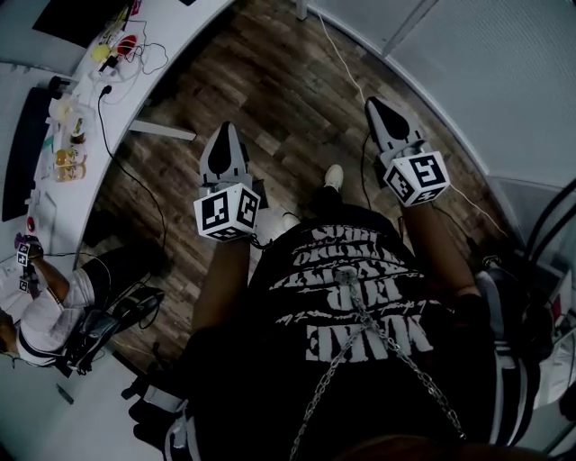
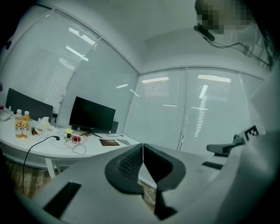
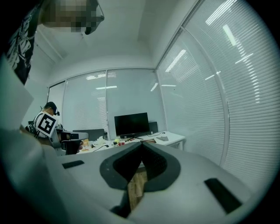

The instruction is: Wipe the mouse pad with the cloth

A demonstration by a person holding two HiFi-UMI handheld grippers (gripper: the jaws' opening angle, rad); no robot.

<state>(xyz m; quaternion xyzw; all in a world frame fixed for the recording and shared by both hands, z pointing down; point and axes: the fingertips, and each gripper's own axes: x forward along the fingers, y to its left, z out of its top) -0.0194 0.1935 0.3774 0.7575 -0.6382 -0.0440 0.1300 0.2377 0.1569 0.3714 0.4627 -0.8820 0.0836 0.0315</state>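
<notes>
Both grippers are just held out over the wood floor (image 1: 270, 81) here, nowhere near the work. Left gripper (image 2: 142, 146) has its jaws pressed together with nothing in them, and it's the same deal with the right gripper (image 3: 141, 145): jaws fully together, empty. From the head view they sit side by side in front of the person, left gripper (image 1: 225, 131) a bit nearer the white desk (image 1: 180, 22), right gripper (image 1: 373, 106) closer to the blinds.

The mouse pad (image 2: 109, 142) looks like the flat dark rectangle lying on the desk (image 2: 52, 148) in front of the monitor (image 2: 92, 114), well apart from both grippers. Just beside it, toward the desk's end, is a small grey thing that might be the cloth (image 2: 124, 141), too small to say for sure. Further along the desk there are two orange bottles (image 2: 22, 123) and a black cable (image 2: 37, 146). Another person (image 3: 46, 122) shows at the left of the right gripper view.
</notes>
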